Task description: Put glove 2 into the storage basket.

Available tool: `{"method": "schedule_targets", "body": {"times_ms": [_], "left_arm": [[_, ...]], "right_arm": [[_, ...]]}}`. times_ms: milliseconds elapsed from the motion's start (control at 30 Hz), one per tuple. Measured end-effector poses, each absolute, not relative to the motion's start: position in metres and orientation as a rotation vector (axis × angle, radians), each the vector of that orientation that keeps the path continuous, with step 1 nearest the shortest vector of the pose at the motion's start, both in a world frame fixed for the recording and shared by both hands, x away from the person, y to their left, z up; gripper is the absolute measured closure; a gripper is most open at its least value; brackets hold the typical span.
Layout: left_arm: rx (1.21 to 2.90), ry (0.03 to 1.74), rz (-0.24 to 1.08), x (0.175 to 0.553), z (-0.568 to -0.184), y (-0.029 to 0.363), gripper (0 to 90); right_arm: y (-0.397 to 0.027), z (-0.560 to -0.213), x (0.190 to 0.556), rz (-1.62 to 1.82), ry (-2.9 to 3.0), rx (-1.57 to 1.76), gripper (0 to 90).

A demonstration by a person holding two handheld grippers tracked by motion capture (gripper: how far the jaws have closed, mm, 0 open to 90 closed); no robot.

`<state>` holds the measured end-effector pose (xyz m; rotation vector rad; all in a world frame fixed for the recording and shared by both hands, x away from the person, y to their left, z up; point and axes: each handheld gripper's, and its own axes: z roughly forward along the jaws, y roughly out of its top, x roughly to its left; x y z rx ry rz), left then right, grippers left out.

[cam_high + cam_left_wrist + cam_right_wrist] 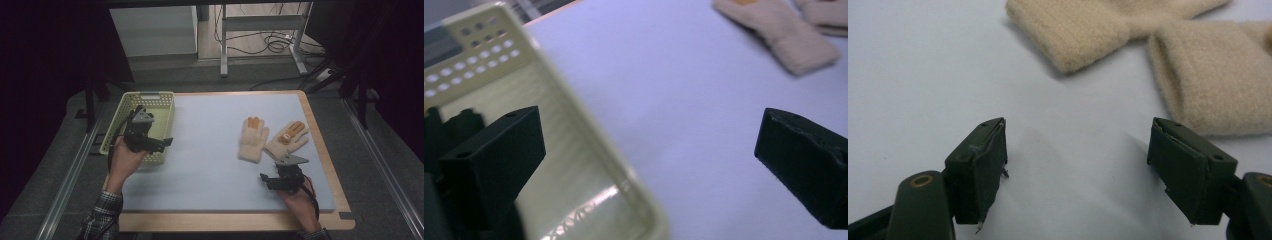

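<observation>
My left gripper [161, 142] over the basket [162, 102], jaws released, empty; right gripper [1075, 170] released too — gloves [254, 137] cut off, fingers pointing away.

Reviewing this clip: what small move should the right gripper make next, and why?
Probably ease forward to the nearer glove: the right gripper sits open and empty on the mat, just short of its cuff, and the basket holds nothing visible.
</observation>
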<state>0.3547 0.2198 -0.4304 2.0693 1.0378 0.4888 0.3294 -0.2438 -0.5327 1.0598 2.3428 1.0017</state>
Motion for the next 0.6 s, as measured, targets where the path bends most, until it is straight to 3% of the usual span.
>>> {"method": "schedule_targets", "body": {"times_ms": [300,600], "left_arm": [[2.066,0.908,0.499,0.323,-0.445,0.186,0.2],[2.088,0.843,0.474,0.293,-0.487,0.157,0.3]], "right_arm": [[-0.244,-0.533,0.329,0.995,2.337,1.065,21.9],[-0.243,-0.533,0.329,0.989,2.334,1.068,20.8]]}}
